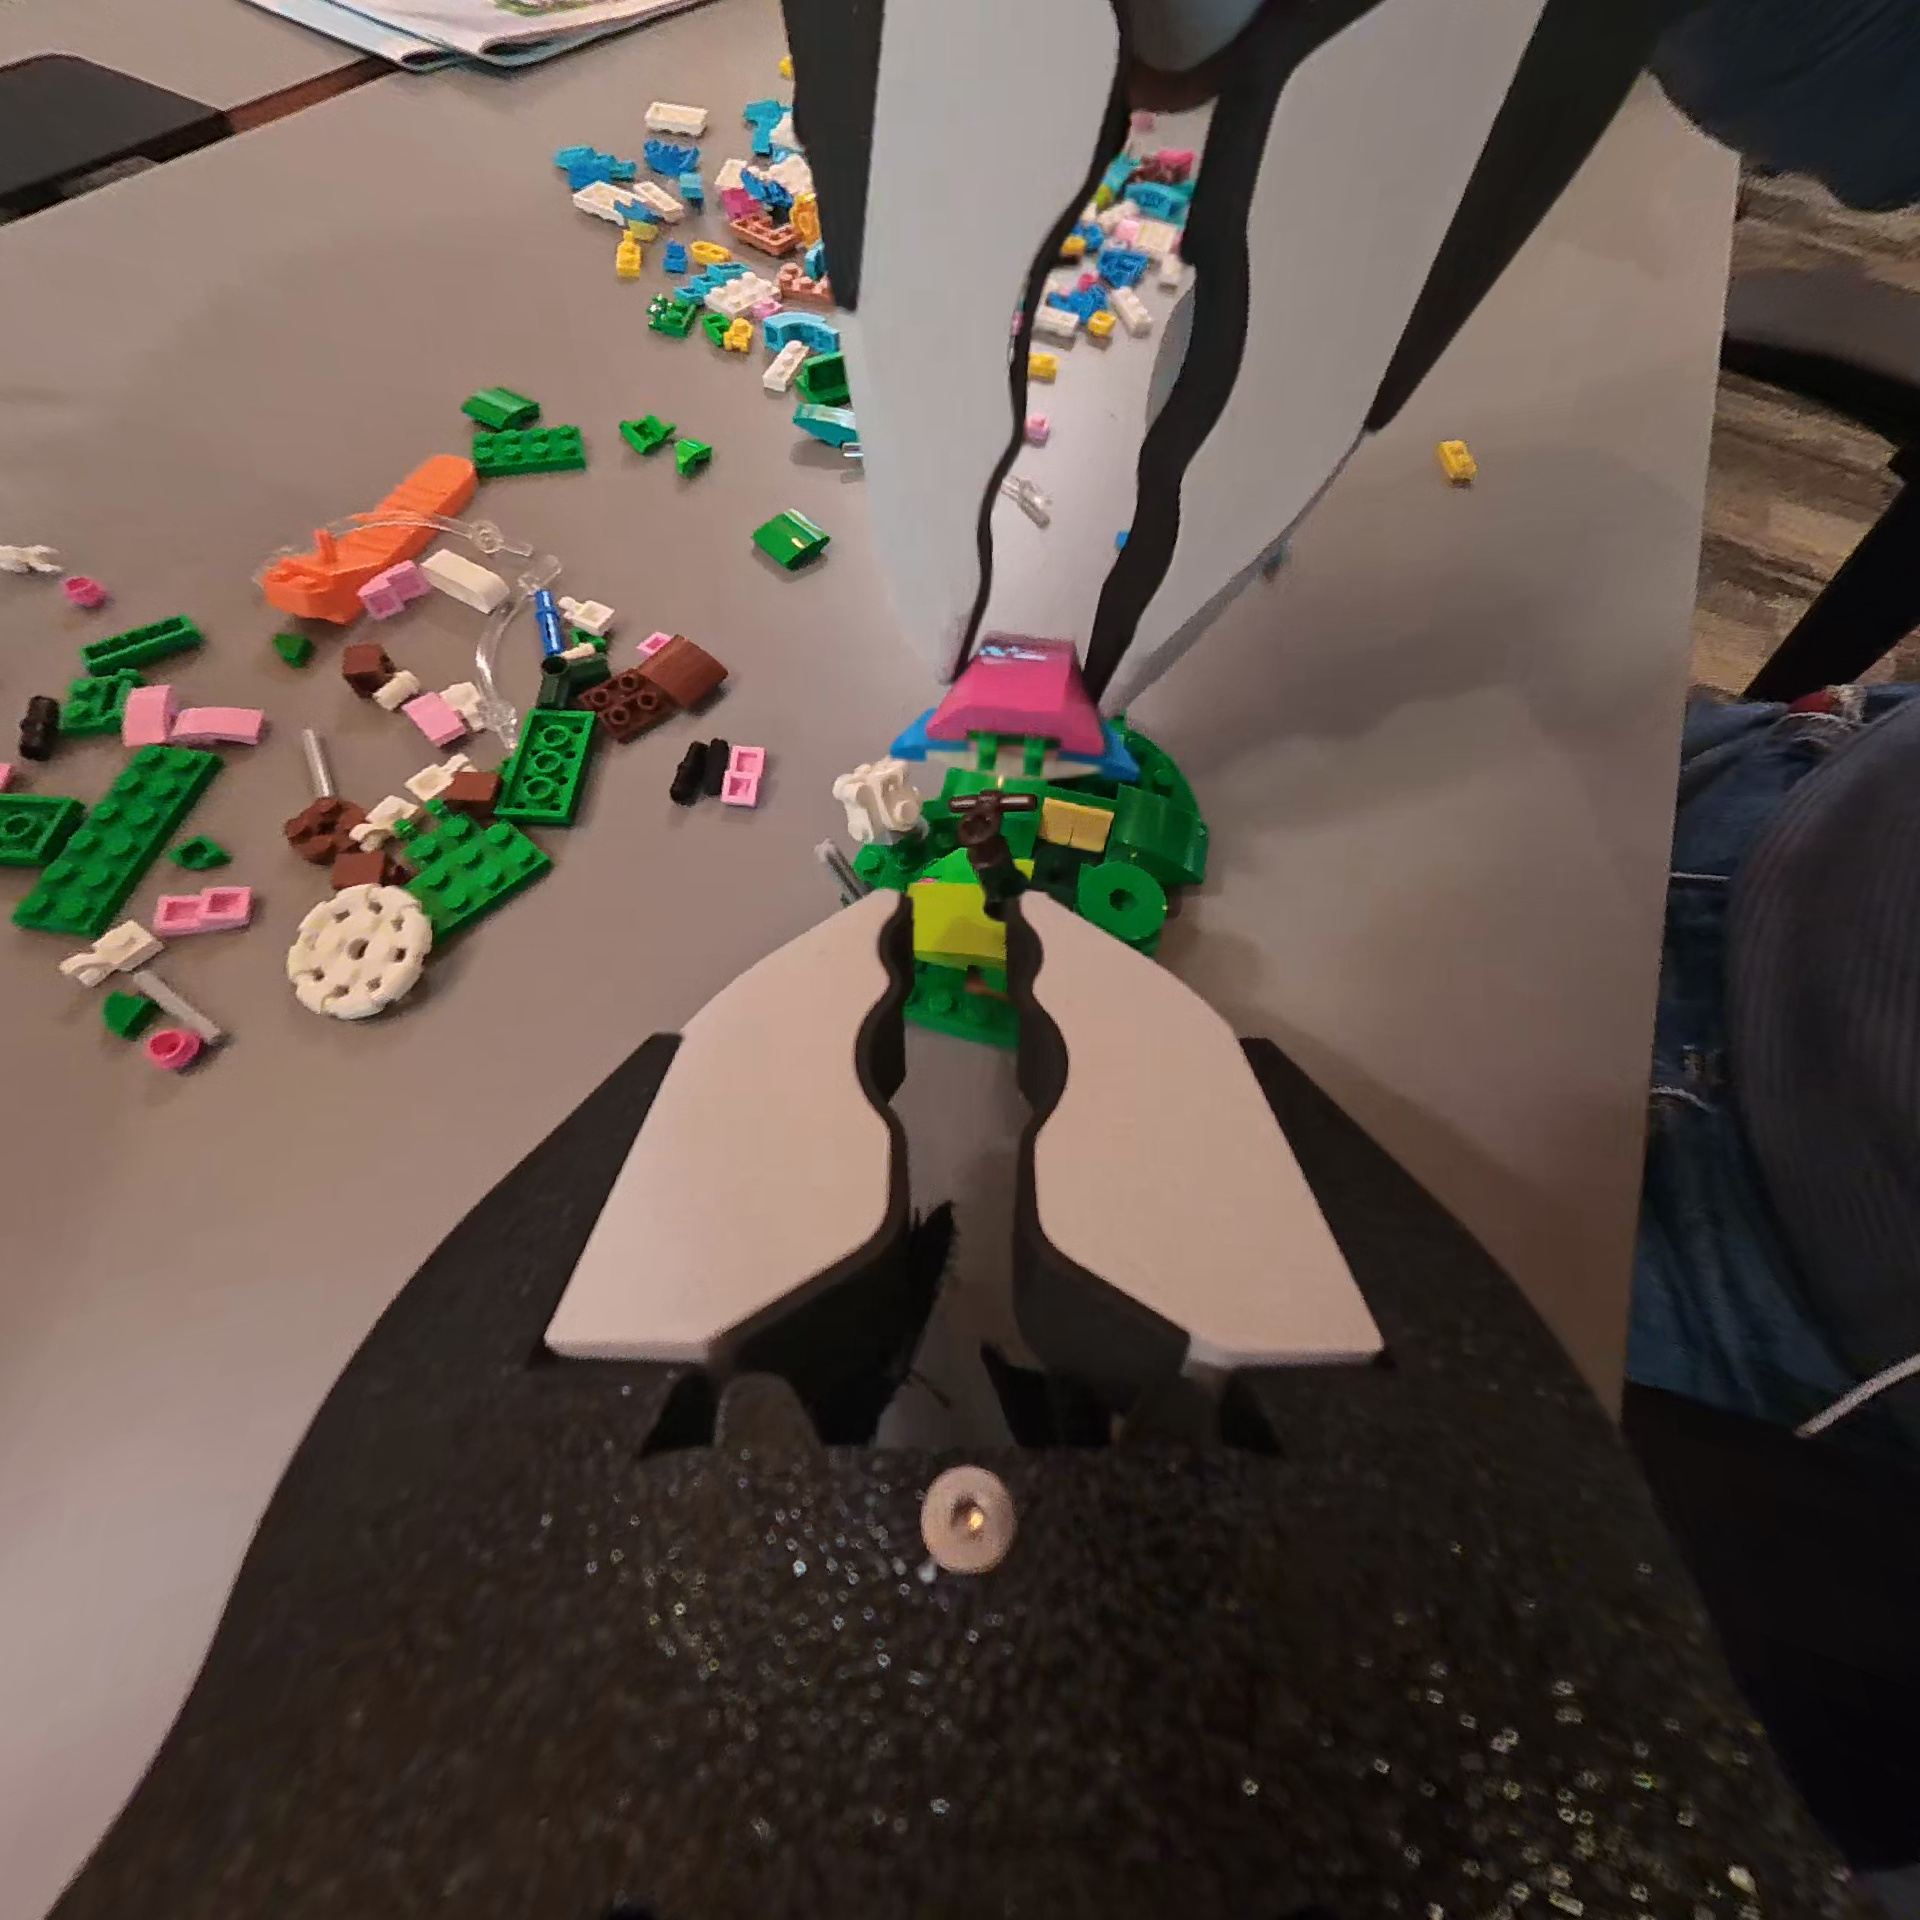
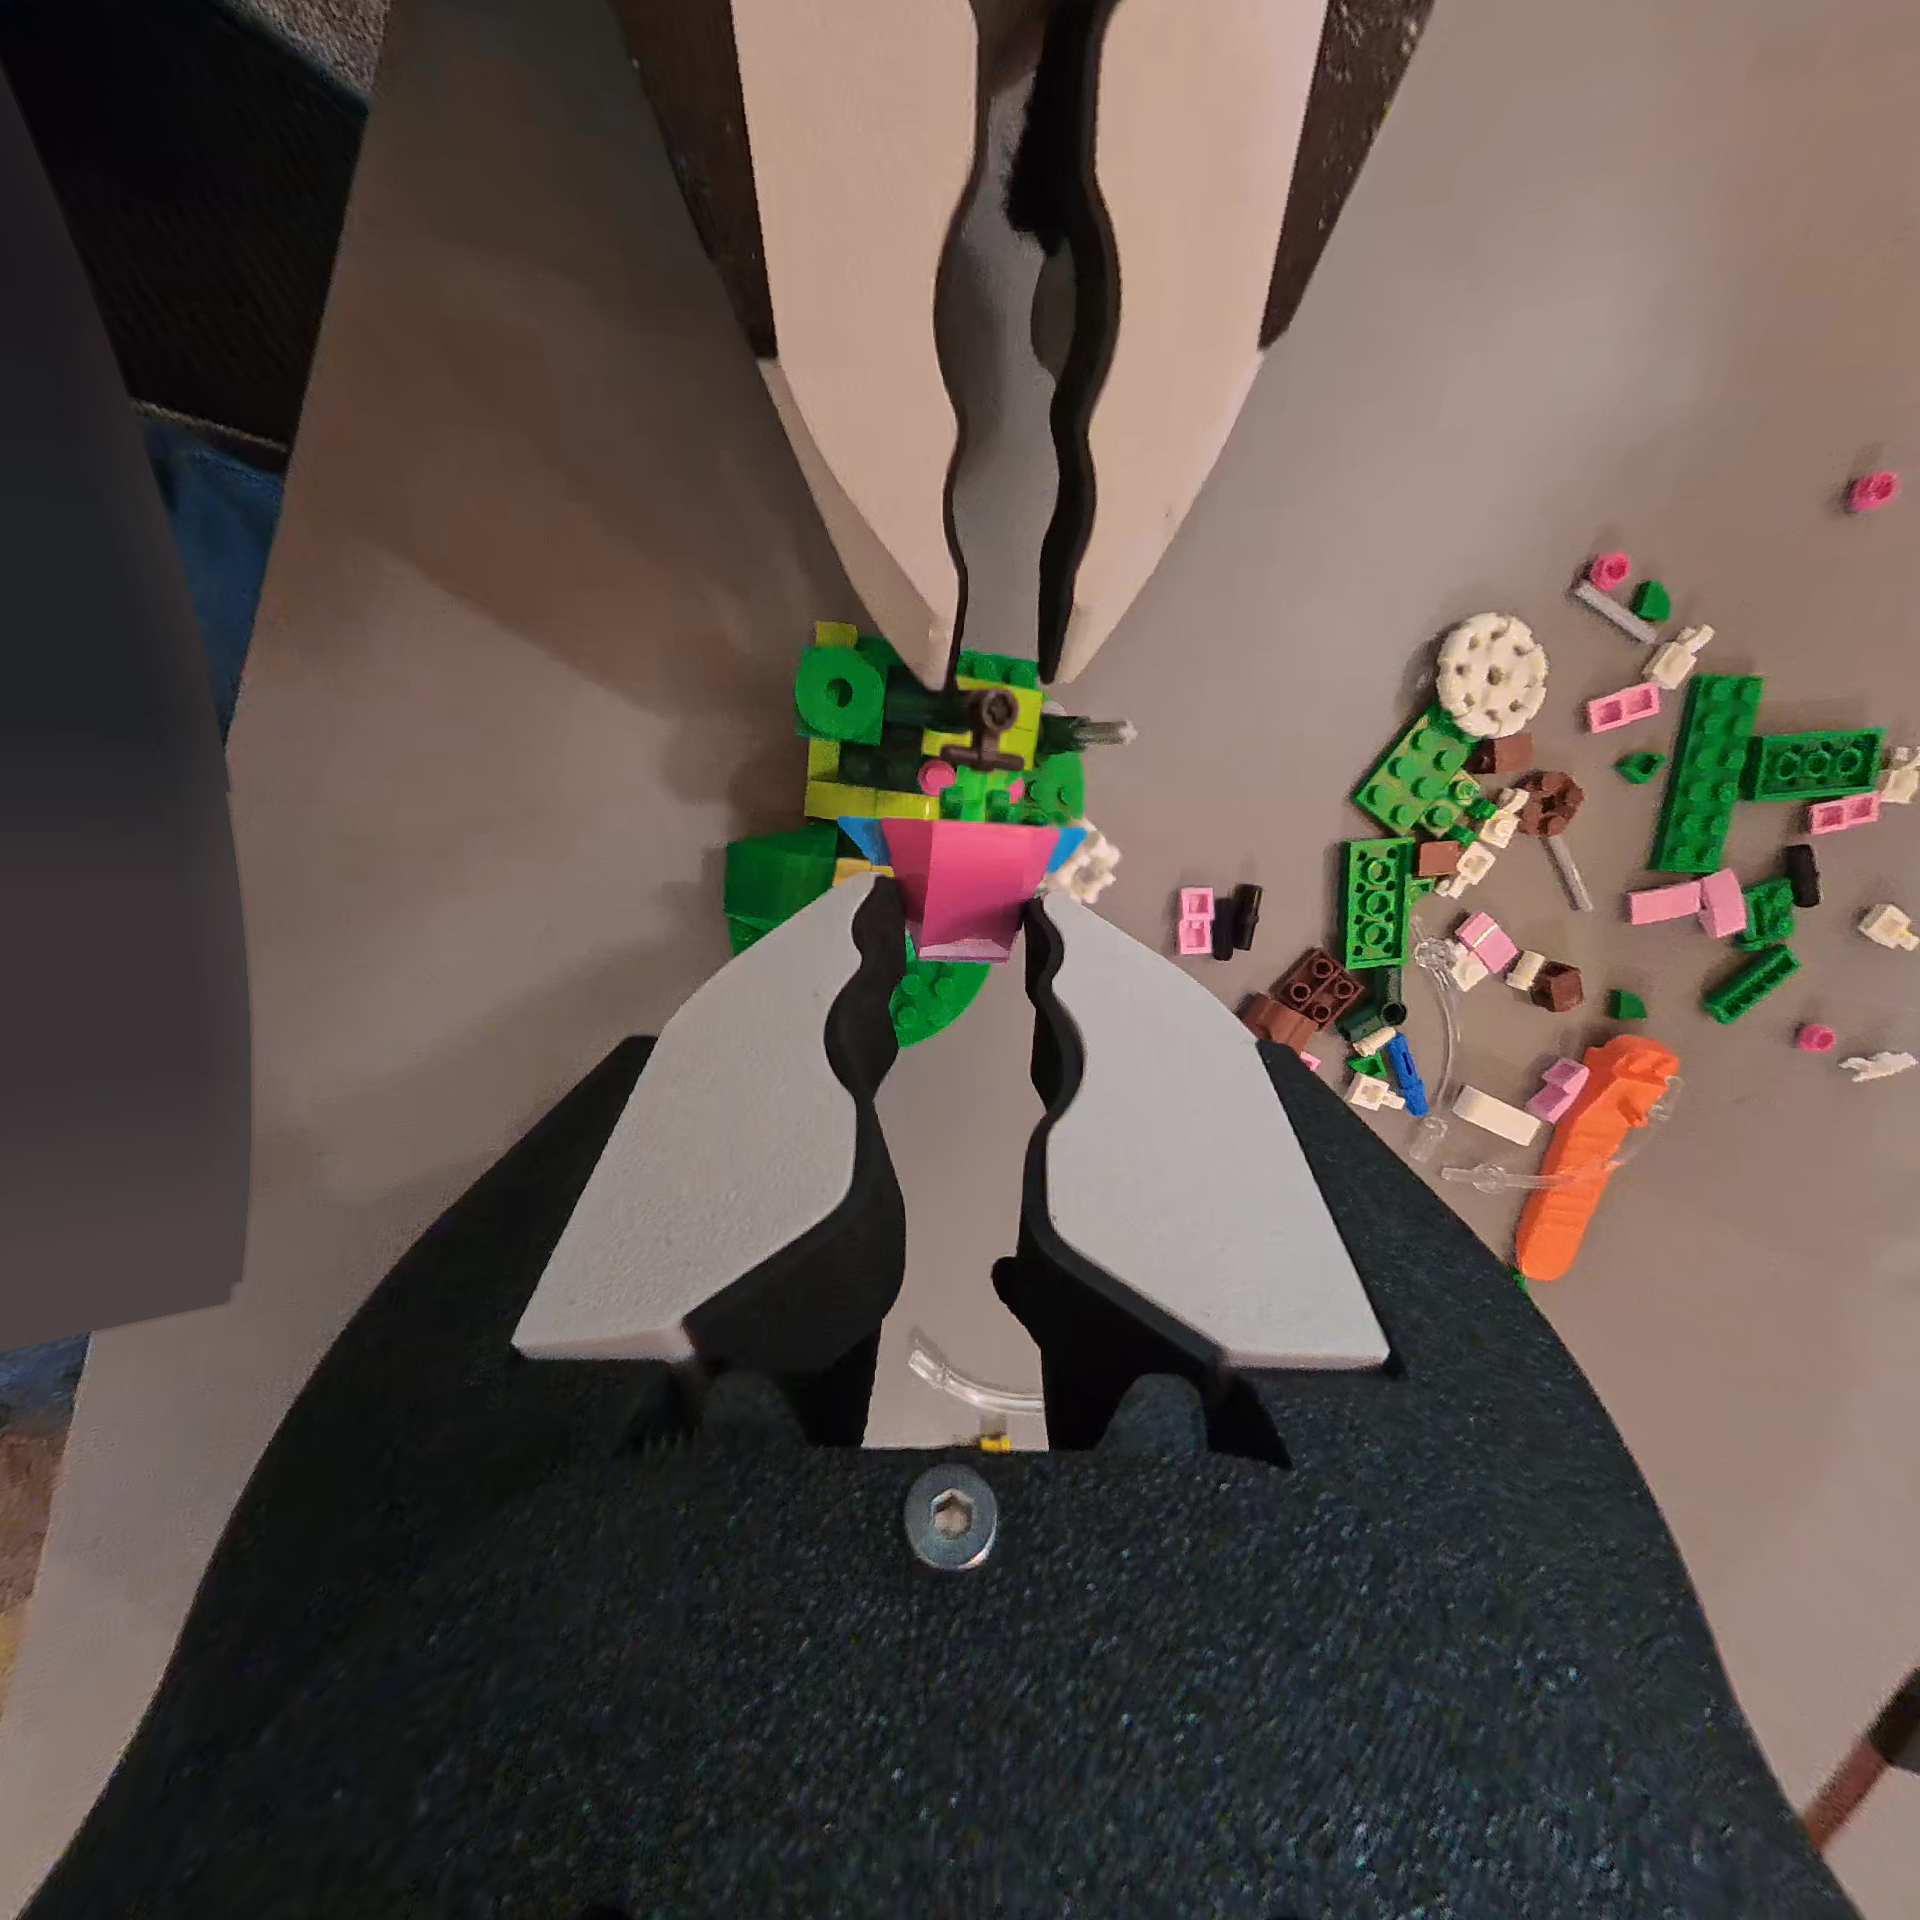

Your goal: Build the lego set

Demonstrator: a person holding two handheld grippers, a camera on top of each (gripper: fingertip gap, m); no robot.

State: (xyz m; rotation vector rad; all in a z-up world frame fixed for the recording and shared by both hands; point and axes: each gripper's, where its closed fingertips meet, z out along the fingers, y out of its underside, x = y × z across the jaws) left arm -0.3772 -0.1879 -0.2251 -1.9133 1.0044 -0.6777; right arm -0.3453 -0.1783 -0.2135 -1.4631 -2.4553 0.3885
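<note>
A small lego build [image 1: 1127,831] on a green base stands on the grey table, with a brown tap piece and a white flower on it. My left gripper [image 1: 961,920] is shut on the build's lime-green near side. My right gripper [image 1: 1023,665] comes in from the far side, shut on a magenta sloped roof piece [image 1: 1013,696] that sits on blue and white bricks atop the build. In the right wrist view my right gripper [image 2: 956,914] grips the magenta piece [image 2: 961,873]. The left gripper [image 2: 1003,670] pinches the far edge of the build [image 2: 836,707].
Loose green, pink, brown and white bricks [image 1: 468,748] lie left of the build, with an orange brick separator [image 1: 364,540] and a white round plate [image 1: 358,951]. A colourful pile [image 1: 727,239] lies farther back, near a booklet [image 1: 468,26]. The table edge and a person's leg [image 1: 1714,935] are at the right. About 4 centimetres separates my left fingertips from my right.
</note>
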